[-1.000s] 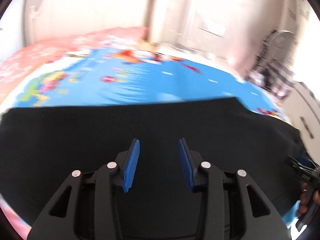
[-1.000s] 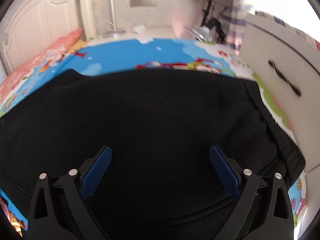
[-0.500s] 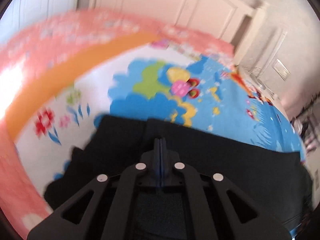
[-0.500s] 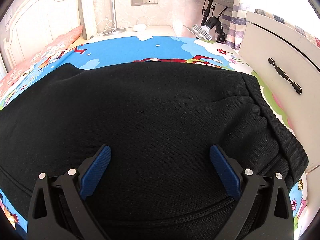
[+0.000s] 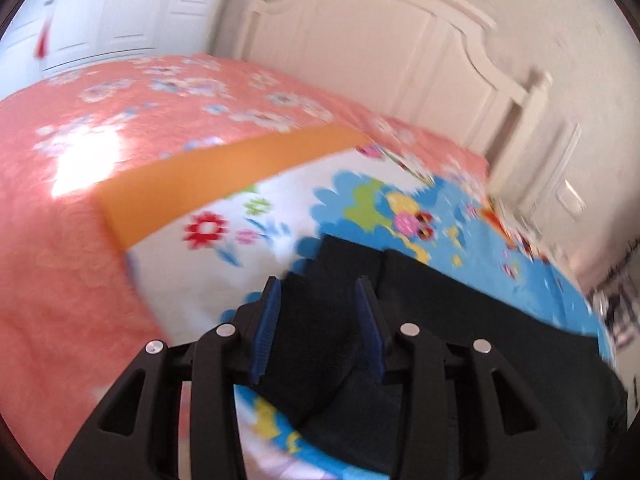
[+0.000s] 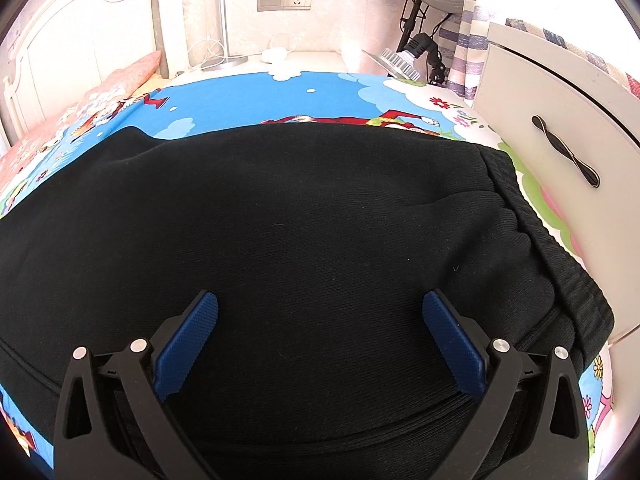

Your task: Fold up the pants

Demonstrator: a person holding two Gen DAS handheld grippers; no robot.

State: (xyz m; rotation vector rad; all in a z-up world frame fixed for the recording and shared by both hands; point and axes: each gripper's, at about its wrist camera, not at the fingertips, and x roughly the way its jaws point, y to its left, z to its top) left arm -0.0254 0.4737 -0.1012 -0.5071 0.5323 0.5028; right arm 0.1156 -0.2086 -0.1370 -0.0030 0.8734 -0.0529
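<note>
My left gripper (image 5: 318, 320) has just been opening its jaws, now narrowly parted over the black knit pants (image 6: 280, 220), leg end at twelve o'clock. My right gripper (image 6: 320, 338) gapes wide above their waist, ribbed waistband (image 6: 560, 264) at three o'clock, on the cartoon-print bed sheet (image 6: 248, 100).

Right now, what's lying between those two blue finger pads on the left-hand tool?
In the left wrist view, the leg end of the black pants lies between the left gripper's pads, which have just been opening and do not press it. Cartoon bedsheet lies beyond.
</note>
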